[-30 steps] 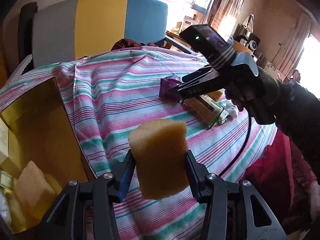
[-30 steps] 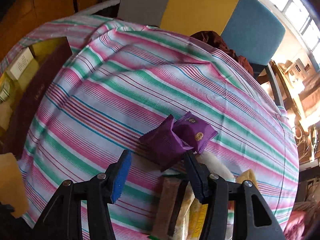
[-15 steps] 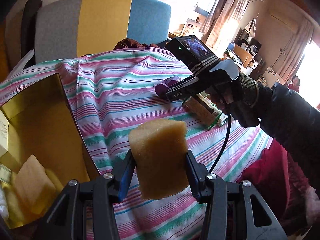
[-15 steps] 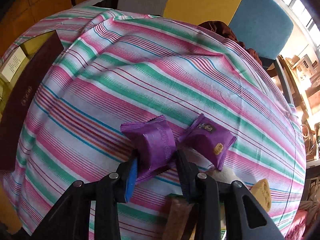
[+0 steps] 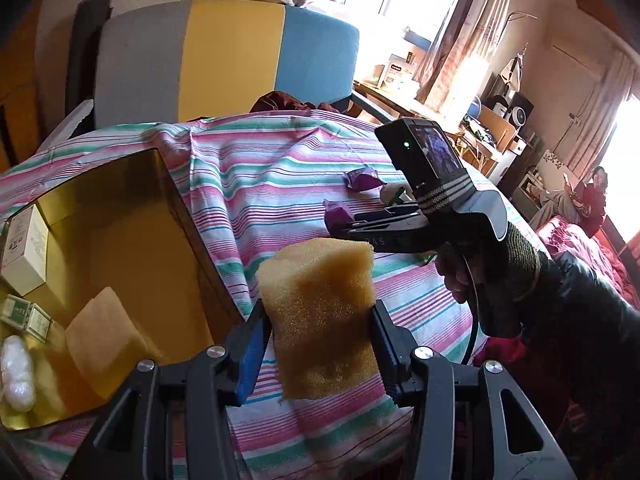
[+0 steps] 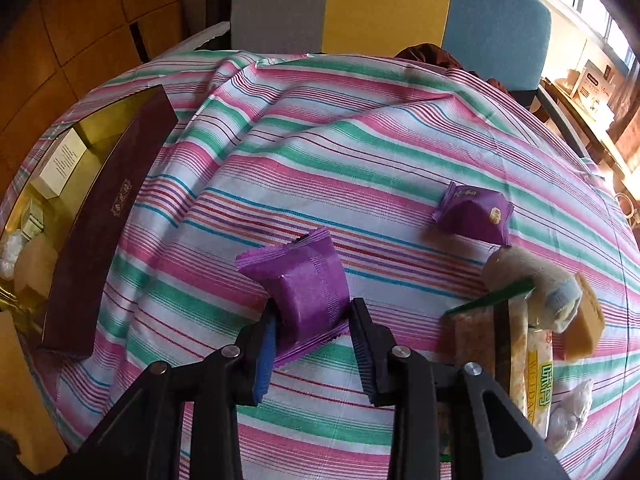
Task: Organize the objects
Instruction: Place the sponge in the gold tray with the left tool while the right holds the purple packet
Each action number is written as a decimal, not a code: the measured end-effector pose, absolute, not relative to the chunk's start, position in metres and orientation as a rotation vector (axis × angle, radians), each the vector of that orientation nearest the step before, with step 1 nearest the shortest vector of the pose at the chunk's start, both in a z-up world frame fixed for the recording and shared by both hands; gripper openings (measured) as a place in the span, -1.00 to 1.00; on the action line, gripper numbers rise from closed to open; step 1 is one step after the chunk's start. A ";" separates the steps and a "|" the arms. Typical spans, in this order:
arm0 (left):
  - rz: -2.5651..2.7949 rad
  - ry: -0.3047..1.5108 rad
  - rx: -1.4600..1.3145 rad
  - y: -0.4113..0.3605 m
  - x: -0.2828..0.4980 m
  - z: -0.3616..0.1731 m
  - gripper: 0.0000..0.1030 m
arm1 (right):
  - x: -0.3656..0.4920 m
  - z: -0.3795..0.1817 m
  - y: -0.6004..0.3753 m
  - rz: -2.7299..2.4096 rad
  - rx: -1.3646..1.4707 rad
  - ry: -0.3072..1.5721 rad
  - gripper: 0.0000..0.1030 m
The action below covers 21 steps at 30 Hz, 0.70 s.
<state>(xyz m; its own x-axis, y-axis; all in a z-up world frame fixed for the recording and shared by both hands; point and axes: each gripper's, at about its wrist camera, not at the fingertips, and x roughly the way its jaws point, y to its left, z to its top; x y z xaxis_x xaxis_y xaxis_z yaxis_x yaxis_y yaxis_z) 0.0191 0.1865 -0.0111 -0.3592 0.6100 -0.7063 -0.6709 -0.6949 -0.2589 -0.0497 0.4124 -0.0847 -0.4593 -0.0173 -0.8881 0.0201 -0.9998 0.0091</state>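
over the middle of the striped tablecloth [image 6: 360,152] my right gripper [image 6: 312,320] just clamped onto a purple snack packet [image 6: 308,284] and lifted it. left gripper [image 5: 316,336] still pinches the yellow sponge [image 5: 320,312], so both should go in the gold box [image 5: 132,240] at the left edge.

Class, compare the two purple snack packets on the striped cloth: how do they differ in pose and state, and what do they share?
The nearer purple packet is clamped in the right claw, while the farther purple packet lies free on the striped cloth. The nearer one stands tilted with its plain seamed back showing; the farther lies flat, showing its printed face with a small gold emblem. Both are purple, pillow-shaped, with crimped ends.
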 end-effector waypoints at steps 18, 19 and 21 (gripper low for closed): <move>2.546 -0.063 -1.243 0.024 -0.047 -0.022 -0.03 | -0.049 -0.088 0.408 -2.671 1.591 0.033 -0.37; 2.546 -0.061 -1.267 0.021 -0.046 -0.027 -0.02 | -0.049 -0.088 0.408 -2.671 1.591 0.032 -0.37; 2.554 -0.060 -1.305 0.017 -0.044 -0.038 0.02 | -0.049 -0.088 0.408 -2.670 1.592 0.031 -0.37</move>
<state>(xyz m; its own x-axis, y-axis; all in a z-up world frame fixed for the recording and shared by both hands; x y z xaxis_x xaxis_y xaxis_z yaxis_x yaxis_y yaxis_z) -0.0444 0.0169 -0.0383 -0.5567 0.2591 -0.7893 -0.2218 -0.9620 -0.1594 -0.0493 0.4081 -0.0885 -0.4752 -0.0183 -0.8797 0.0384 -0.9993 0.0000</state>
